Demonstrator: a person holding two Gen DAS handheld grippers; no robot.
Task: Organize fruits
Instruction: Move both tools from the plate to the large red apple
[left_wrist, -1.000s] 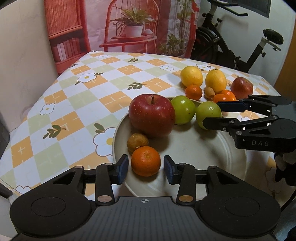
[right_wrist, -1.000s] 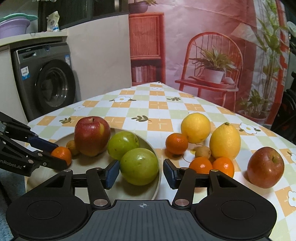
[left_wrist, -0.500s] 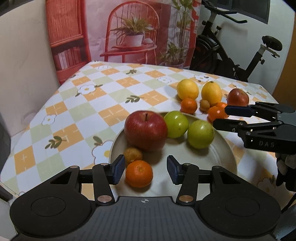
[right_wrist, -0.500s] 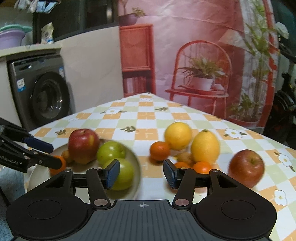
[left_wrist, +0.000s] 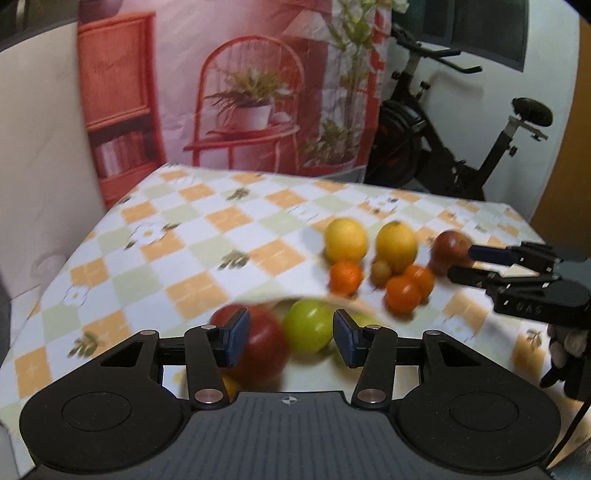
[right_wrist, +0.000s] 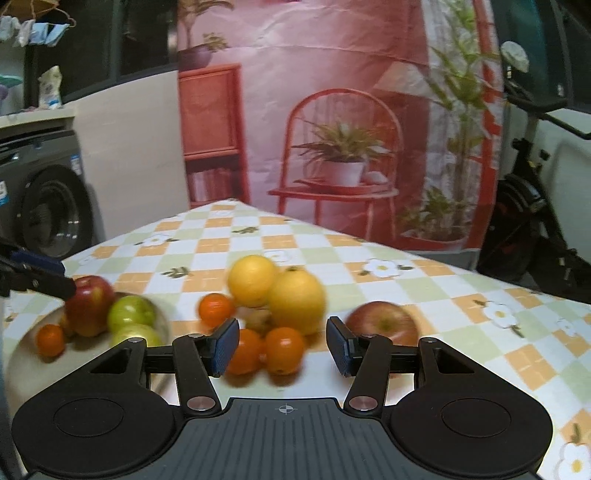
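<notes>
Pink printed backdrop (right_wrist: 332, 110) showing a red chair and potted plant hangs behind the checkered floral surface (left_wrist: 207, 243). Black exercise bike (left_wrist: 461, 147) stands by a white wall on the right. Grey washing machine (right_wrist: 44, 195) at left, laundry hanging above it.

I see my left gripper (left_wrist: 288, 339) angled downward, jaws parted, nothing clamped between its pads. My right gripper (right_wrist: 282, 345) also tilts down, jaws apart and empty; 1 gloved hand (left_wrist: 567, 354) carries it.
</notes>
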